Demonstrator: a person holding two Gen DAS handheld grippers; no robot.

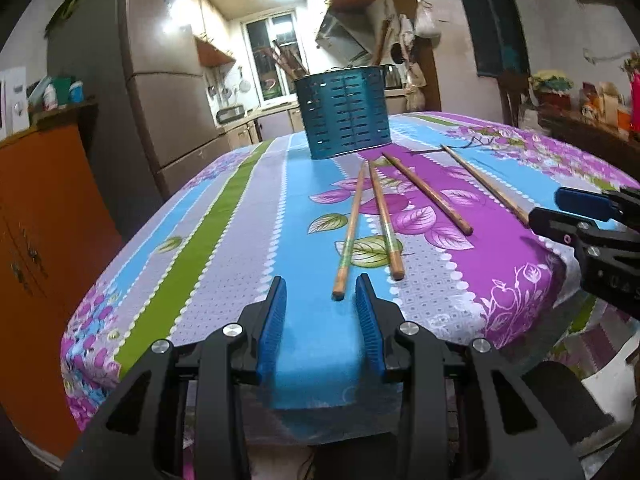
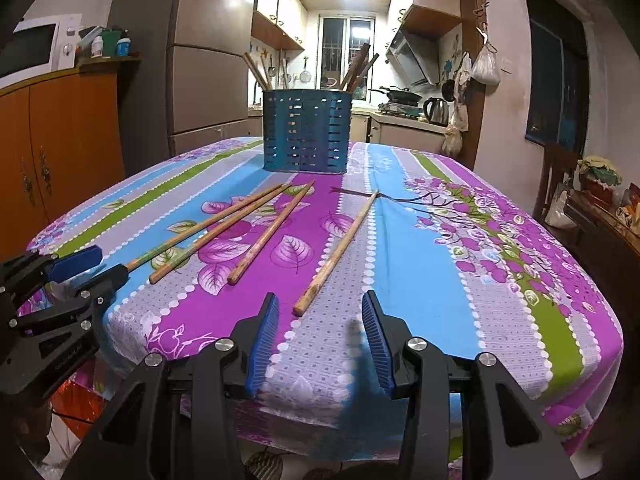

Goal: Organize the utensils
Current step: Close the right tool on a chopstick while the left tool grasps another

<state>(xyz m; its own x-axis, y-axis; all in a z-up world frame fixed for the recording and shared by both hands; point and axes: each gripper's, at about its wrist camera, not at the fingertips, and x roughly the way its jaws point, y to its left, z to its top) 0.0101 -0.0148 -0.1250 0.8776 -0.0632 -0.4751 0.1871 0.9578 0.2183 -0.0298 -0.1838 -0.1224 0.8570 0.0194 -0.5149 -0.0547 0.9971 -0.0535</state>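
Four chopsticks [image 2: 264, 232] are spread mid-table before the blue holder [image 2: 306, 132] near the far edge. Both grippers, left [image 1: 320, 286] and right [image 2: 320, 306], are held narrowly parted and empty over the near edge.

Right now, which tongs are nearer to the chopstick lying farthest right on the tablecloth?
Right. The right tongs sit just behind the near end of that rightmost chopstick, which points into their open gap. The left tongs hover by the leftmost chopstick, three sticks away.

A cloth-covered table [image 2: 420, 240] carries four wooden chopsticks [image 2: 264, 234] — and a blue slotted holder [image 2: 306, 136].
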